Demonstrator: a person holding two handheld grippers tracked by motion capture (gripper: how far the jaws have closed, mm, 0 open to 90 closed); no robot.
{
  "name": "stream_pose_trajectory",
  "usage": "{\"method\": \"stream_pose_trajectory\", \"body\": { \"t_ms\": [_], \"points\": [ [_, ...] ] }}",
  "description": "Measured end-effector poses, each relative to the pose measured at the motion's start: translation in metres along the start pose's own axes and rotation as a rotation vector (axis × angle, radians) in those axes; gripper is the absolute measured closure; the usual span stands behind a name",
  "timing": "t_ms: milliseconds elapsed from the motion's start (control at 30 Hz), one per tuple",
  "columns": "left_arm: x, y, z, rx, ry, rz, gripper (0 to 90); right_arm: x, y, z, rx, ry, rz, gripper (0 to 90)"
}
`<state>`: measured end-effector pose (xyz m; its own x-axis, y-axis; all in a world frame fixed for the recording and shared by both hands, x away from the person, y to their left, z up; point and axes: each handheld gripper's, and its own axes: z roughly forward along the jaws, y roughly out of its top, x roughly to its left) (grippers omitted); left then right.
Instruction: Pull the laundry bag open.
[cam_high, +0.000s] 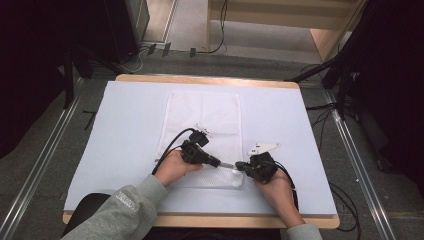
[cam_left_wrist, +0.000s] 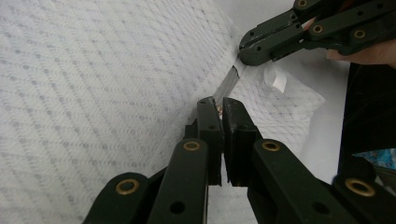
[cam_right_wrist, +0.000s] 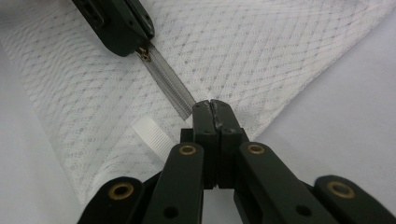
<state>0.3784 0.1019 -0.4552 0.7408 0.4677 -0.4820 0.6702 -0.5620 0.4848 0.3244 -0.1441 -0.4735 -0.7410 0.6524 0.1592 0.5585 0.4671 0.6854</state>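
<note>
A white mesh bag (cam_high: 205, 120) lies flat on the white table (cam_high: 125, 125). Its grey zipper (cam_right_wrist: 166, 77) runs along the near edge. My left gripper (cam_left_wrist: 219, 103) is shut on the small brass zipper pull (cam_right_wrist: 146, 54). My right gripper (cam_right_wrist: 211, 106) is shut on the end of the zipper at the bag's near right corner. In the high view, the left gripper (cam_high: 218, 163) and right gripper (cam_high: 240, 165) point at each other, a short stretch of zipper (cam_high: 229, 165) taut between them. A white ribbed tag (cam_right_wrist: 150, 133) sticks out of the bag beside the right jaws.
The wooden table edge (cam_high: 200, 220) runs along the near side. Cables trail from both grippers. Black stands and floor cables (cam_high: 325, 107) flank the table on the right, and dark equipment stands on the left.
</note>
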Motion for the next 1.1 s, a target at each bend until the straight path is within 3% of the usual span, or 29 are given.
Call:
{"method": "stream_pose_trajectory", "body": {
  "t_ms": [233, 800, 900, 967, 1100],
  "points": [
    [0.004, -0.002, -0.009, -0.002, 0.006, -0.002, 88.1, -0.001, 0.000, 0.000, 0.002, 0.009, 0.000, 90.0],
    [0.005, -0.005, -0.014, 0.012, 0.003, -0.011, 88.1, -0.001, -0.001, 0.000, -0.003, 0.009, -0.001, 90.0],
    [0.007, -0.006, -0.016, 0.010, 0.018, -0.016, 88.1, -0.001, -0.001, 0.000, -0.004, 0.009, 0.000, 90.0],
    [0.008, -0.007, -0.018, 0.003, -0.001, -0.029, 88.1, -0.001, -0.001, 0.000, -0.003, 0.010, 0.000, 90.0],
    [0.007, -0.008, -0.019, 0.002, 0.008, -0.018, 88.1, -0.002, 0.000, 0.000, -0.004, 0.014, -0.002, 90.0]
  ]
}}
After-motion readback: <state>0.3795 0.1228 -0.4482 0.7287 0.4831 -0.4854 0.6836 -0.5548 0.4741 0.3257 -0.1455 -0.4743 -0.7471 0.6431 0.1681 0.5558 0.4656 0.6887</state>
